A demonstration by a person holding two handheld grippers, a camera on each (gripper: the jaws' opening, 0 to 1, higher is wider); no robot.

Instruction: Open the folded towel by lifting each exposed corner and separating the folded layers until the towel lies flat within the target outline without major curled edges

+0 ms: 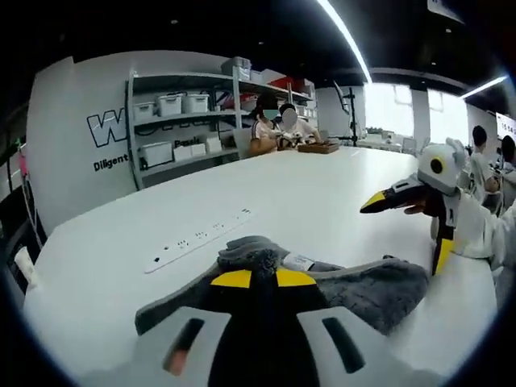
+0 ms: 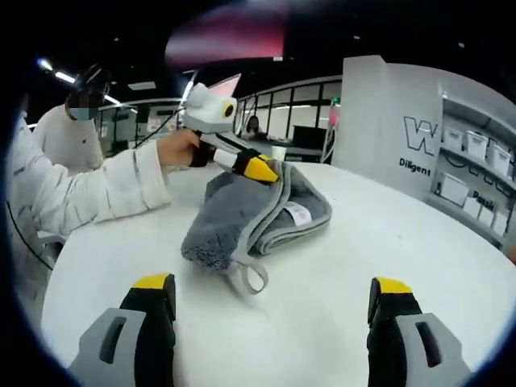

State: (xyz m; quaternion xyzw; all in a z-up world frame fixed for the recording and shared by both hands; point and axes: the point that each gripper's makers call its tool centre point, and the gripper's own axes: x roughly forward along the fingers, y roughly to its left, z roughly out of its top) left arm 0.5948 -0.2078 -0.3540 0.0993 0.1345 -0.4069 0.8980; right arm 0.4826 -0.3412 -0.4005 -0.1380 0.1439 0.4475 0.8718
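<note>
Resting on the folded towel (image 2: 256, 216), the left gripper (image 2: 260, 168) has its yellow-tipped jaws together on the upper layer near the sewn label (image 2: 297, 213). The right gripper (image 2: 274, 300) hangs above bare bench (image 2: 387, 242) just short of the towel, jaws wide apart and holding nothing. A hanging loop (image 2: 252, 278) points toward it. A white power strip (image 1: 197, 239) lies beyond the towel, shelves (image 1: 181, 121) behind.
</note>
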